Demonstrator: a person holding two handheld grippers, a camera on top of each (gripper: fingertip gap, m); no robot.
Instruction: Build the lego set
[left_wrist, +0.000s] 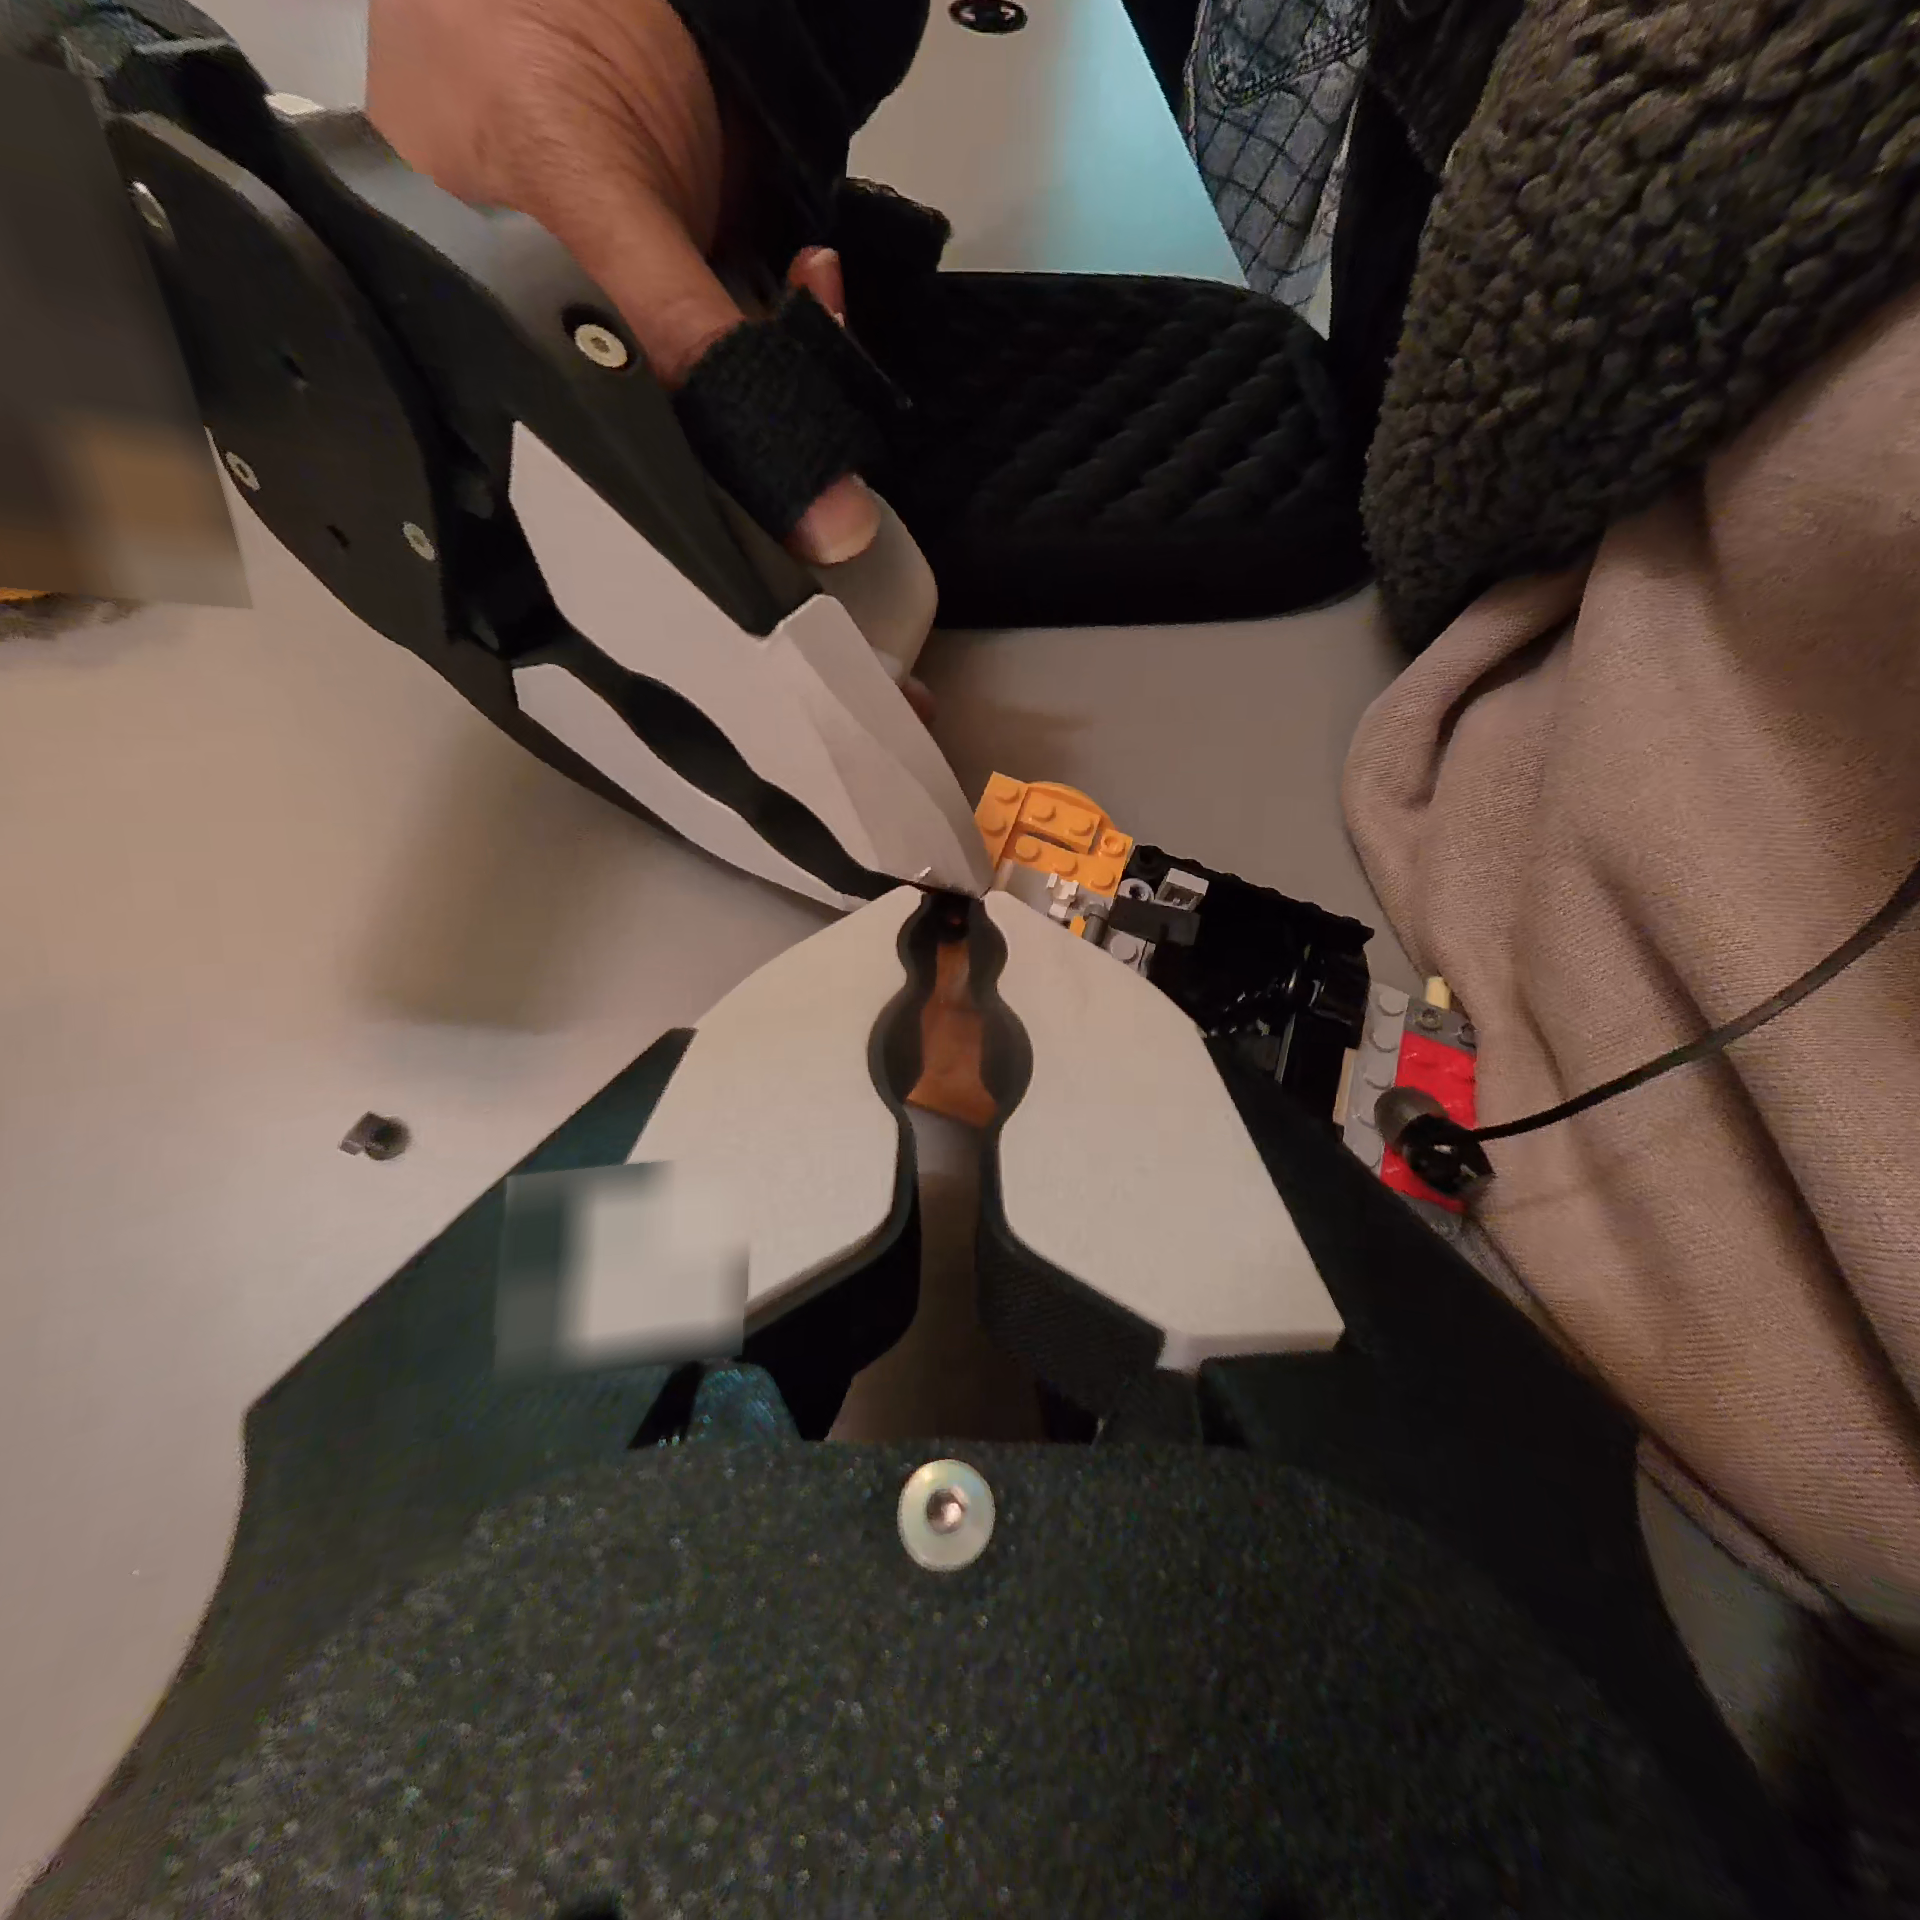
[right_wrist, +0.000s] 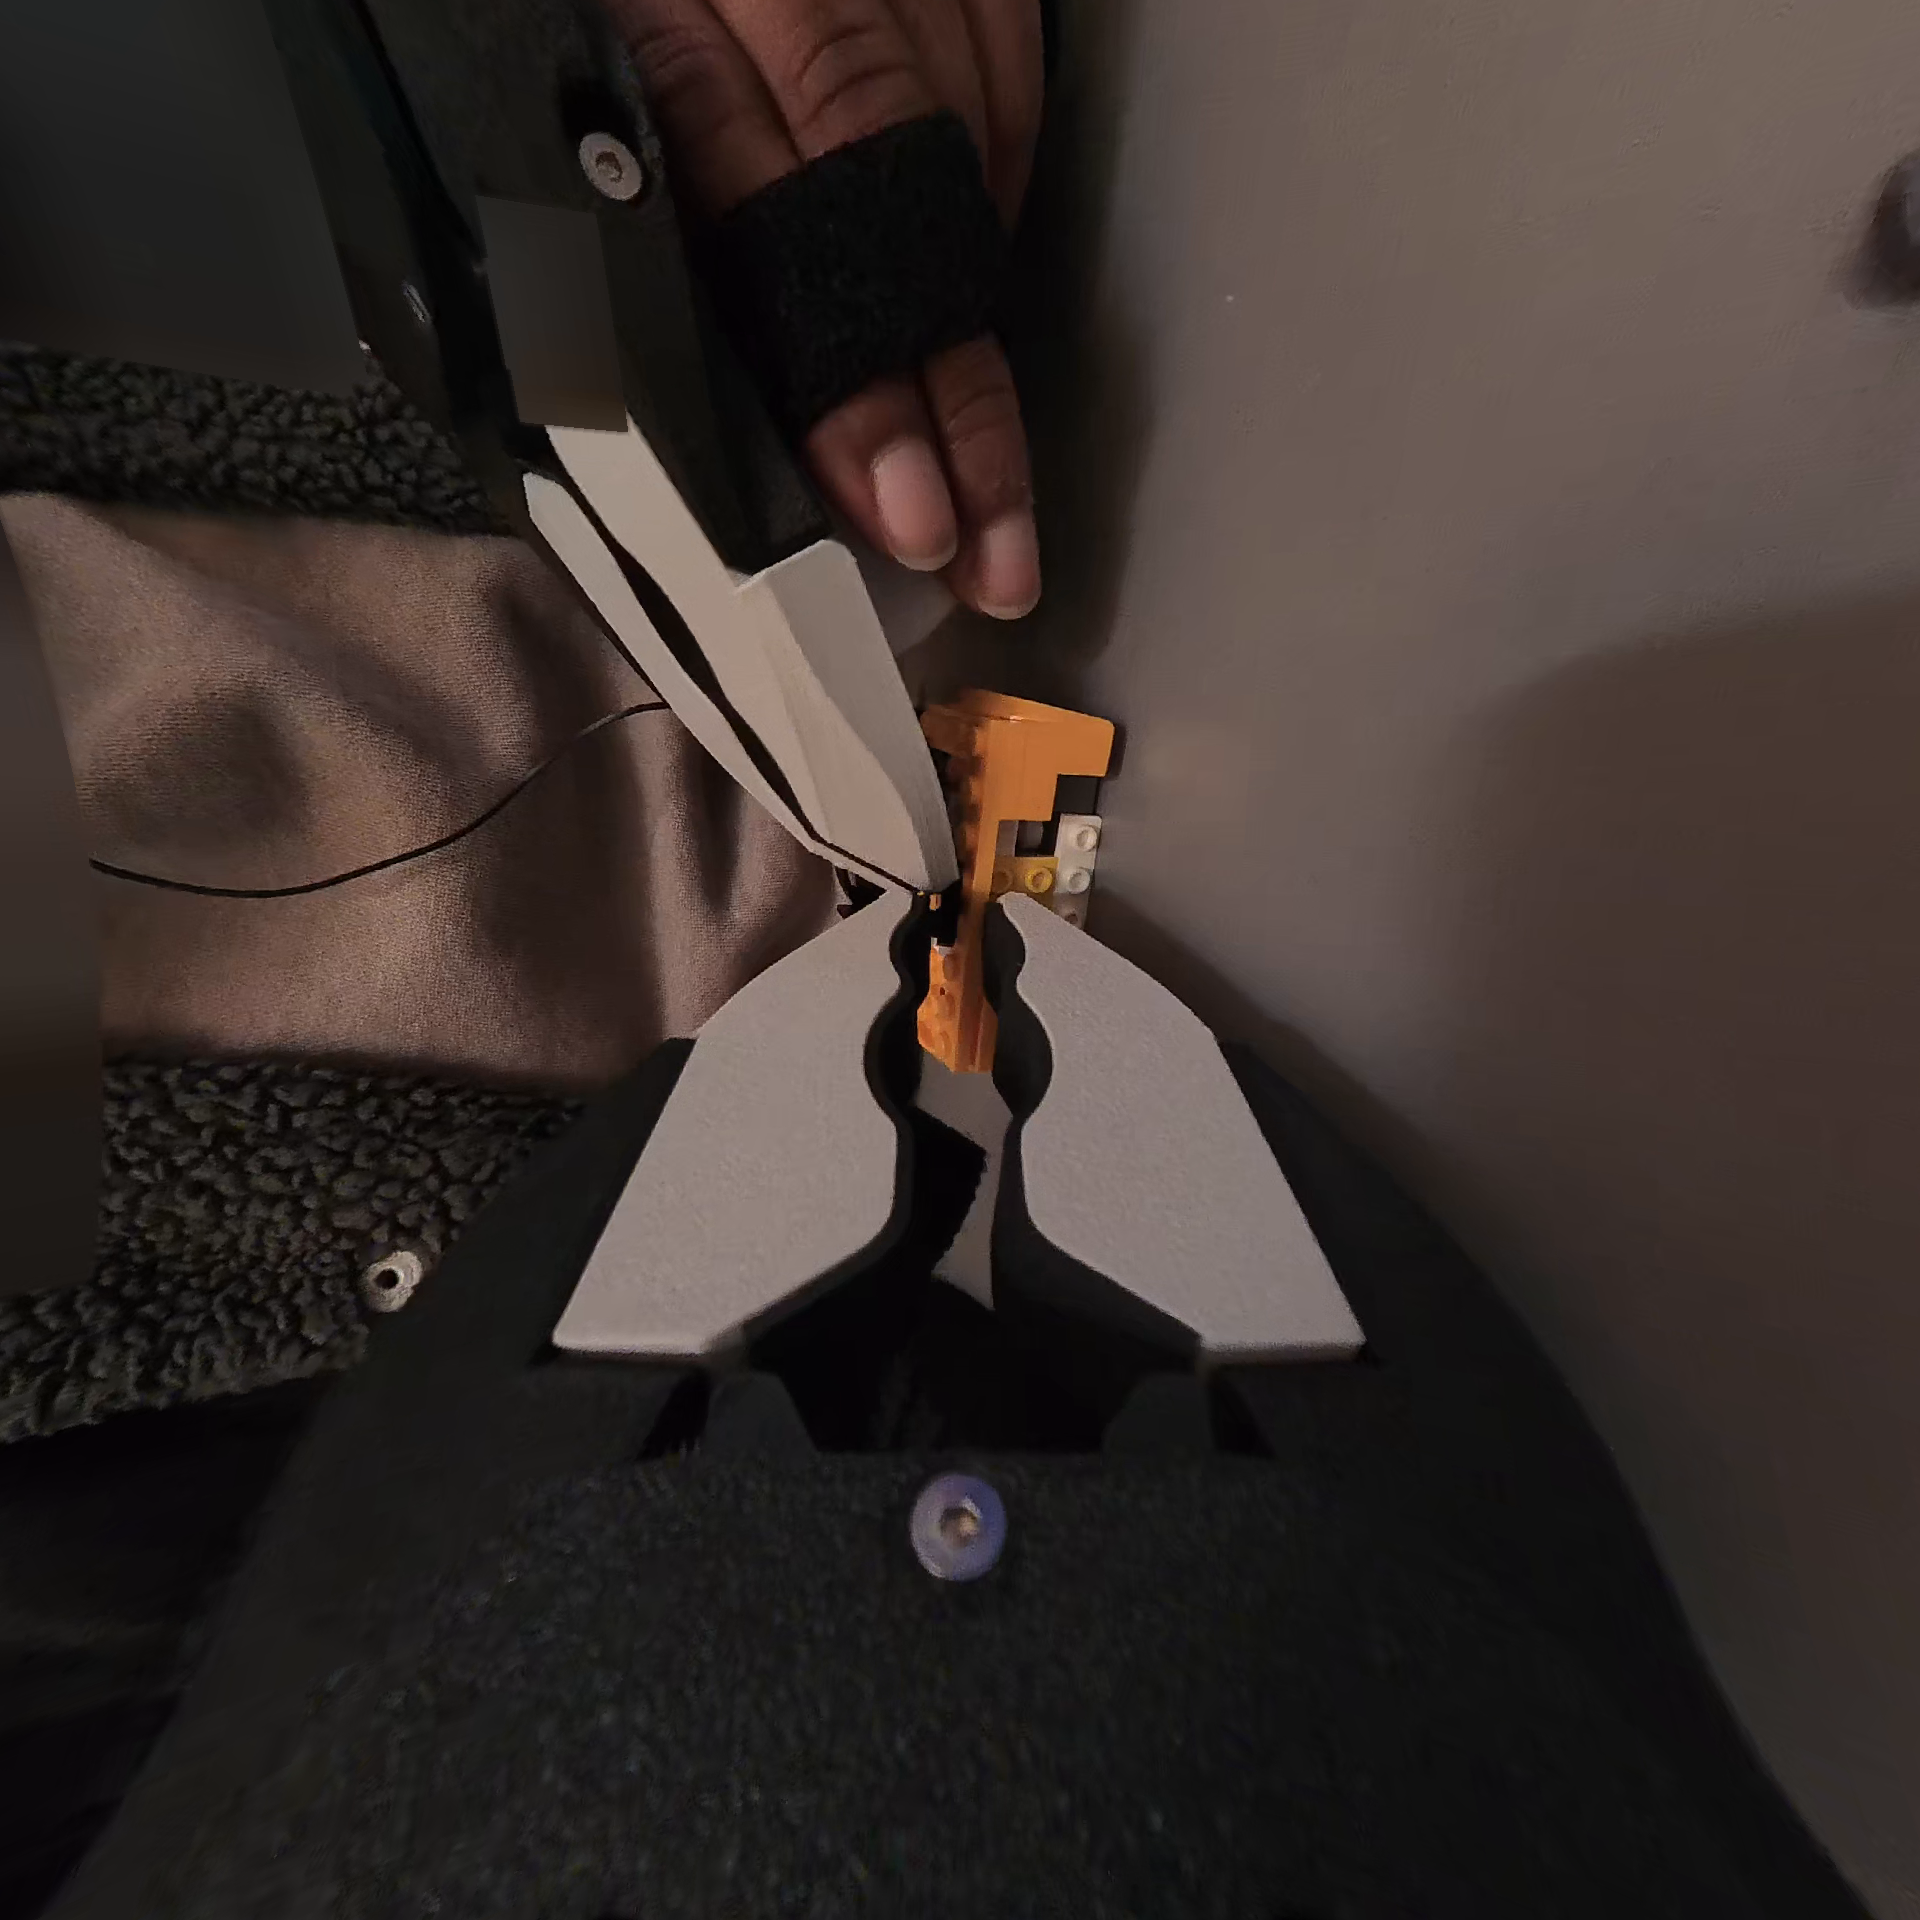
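Note:
A partly built lego model (left_wrist: 1226, 935) in orange, black, grey and red lies on the grey table (left_wrist: 208, 935) against a person's hoodie. My left gripper (left_wrist: 949, 902) is shut on a small orange-brown lego piece (left_wrist: 945, 1049) with a dark bit at the tips. My right gripper (left_wrist: 935, 883) comes in from the upper left, and its tips meet the left gripper's tips. In the right wrist view my right gripper (right_wrist: 958, 909) is shut on the orange strip (right_wrist: 954, 1013) of the model (right_wrist: 1023, 758). The left gripper (right_wrist: 925, 888) touches that strip from the upper left.
A beige hoodie (left_wrist: 1662, 831) and dark fleece (left_wrist: 1662, 260) crowd the model's right side, with a thin black cord (left_wrist: 1662, 1049) across them. A black quilted pad (left_wrist: 1122, 436) lies behind. A small black piece (left_wrist: 374, 1135) sits alone on the table. Left and right tips are no more than a few centimetres apart.

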